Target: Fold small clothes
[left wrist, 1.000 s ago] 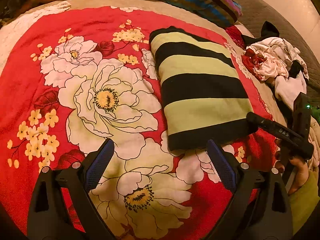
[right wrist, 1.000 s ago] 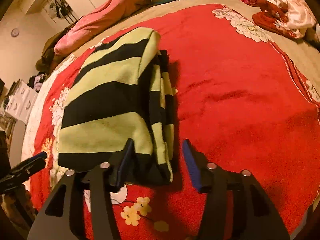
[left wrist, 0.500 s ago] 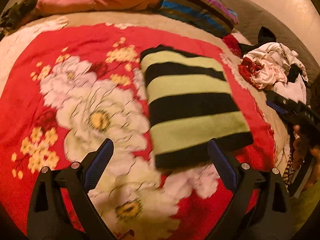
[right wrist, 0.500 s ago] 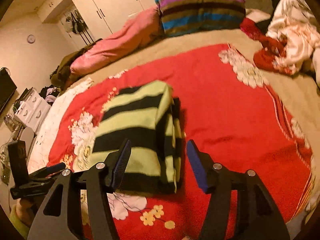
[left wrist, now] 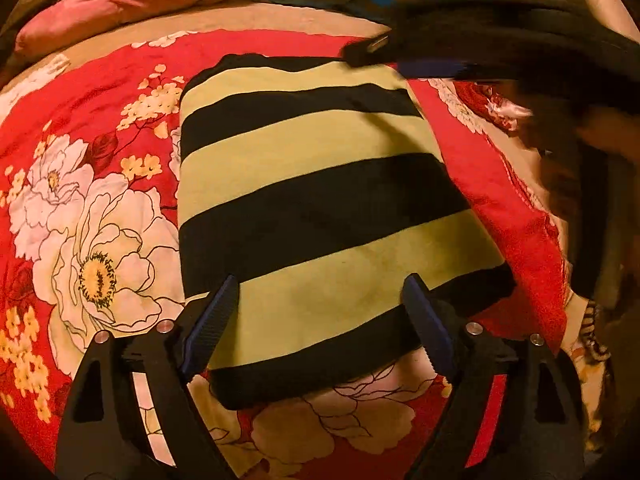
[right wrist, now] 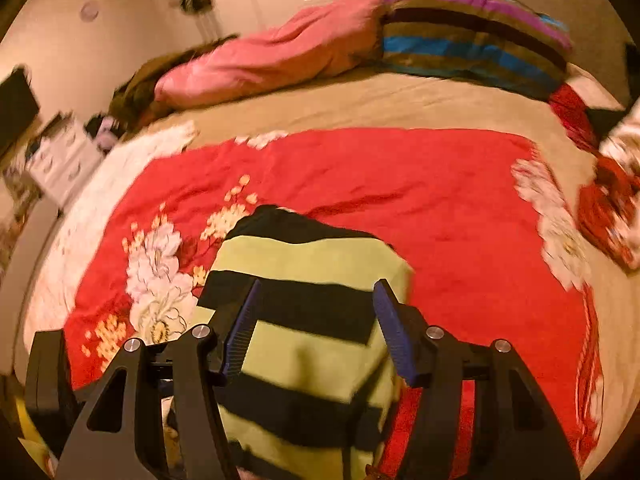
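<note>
A folded garment with wide black and yellow-green stripes (left wrist: 312, 200) lies flat on the red floral bedspread (left wrist: 100, 184). My left gripper (left wrist: 320, 320) is open, its blue-padded fingers over the garment's near end. My right gripper (right wrist: 316, 328) is open and empty above the same garment (right wrist: 316, 360); it also shows in the left wrist view (left wrist: 460, 56), blurred, over the garment's far right corner.
A pink pillow (right wrist: 280, 56) and a striped cushion (right wrist: 472, 36) lie at the head of the bed. A heap of red and white clothes (right wrist: 612, 200) sits at the right edge. White drawers (right wrist: 64, 156) stand beside the bed on the left.
Both grippers moved in over the striped garment. My right gripper swung from its right side to above it. My left gripper came forward to its near end. Both stayed open.
</note>
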